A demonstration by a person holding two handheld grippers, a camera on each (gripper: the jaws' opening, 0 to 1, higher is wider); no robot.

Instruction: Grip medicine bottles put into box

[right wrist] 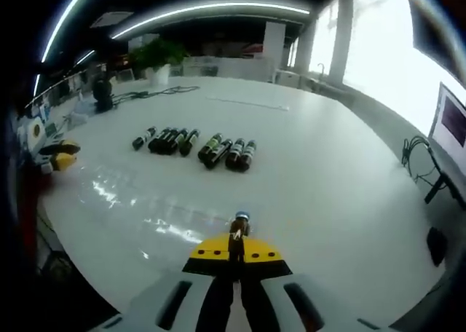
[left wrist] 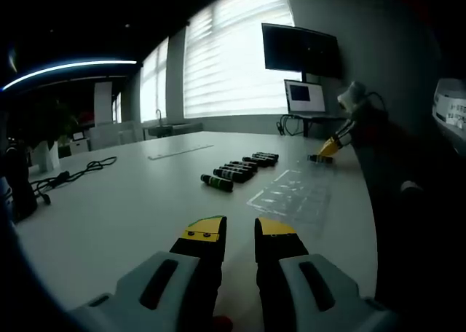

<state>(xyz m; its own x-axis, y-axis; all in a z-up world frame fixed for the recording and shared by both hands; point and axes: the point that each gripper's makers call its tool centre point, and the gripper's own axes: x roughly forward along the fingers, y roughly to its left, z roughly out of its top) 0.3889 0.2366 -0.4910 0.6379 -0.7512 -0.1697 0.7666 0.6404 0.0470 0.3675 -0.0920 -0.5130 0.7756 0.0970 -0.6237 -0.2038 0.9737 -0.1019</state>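
White and glossy, the surface (left wrist: pixel 131 201) spreads wide under both your grippers, and in the right gripper view it (right wrist: pixel 328 172) takes up most of the scene. A dark monitor (left wrist: pixel 300 48) hangs on the wall past the far edge in the left gripper view, with a smaller lit screen (left wrist: pixel 304 97) below it. On the surface a clear plastic tray (left wrist: pixel 295 195), the box for the bottles, lies flat just right of the bottle row; in the right gripper view it (right wrist: pixel 138 208) shows only as glare between your gripper and the row. The row of dark medicine bottles (left wrist: pixel 239 170) lies on its side near the middle of the surface, one bottle a little apart at the near end; from the right gripper view the same row (right wrist: pixel 196 144) sits beyond the tray.

Your left gripper (left wrist: pixel 239 230) hovers low over the surface, its yellow-tipped fingers (left wrist: pixel 205 234) released with a clear gap and nothing in it. Your right gripper (right wrist: pixel 234 250) has its fingers clenched on a single medicine bottle (right wrist: pixel 239 226), which stands out past the tips with its pale cap upward. In the left gripper view that right gripper (left wrist: pixel 325 150) shows far off, at the tray's far end.
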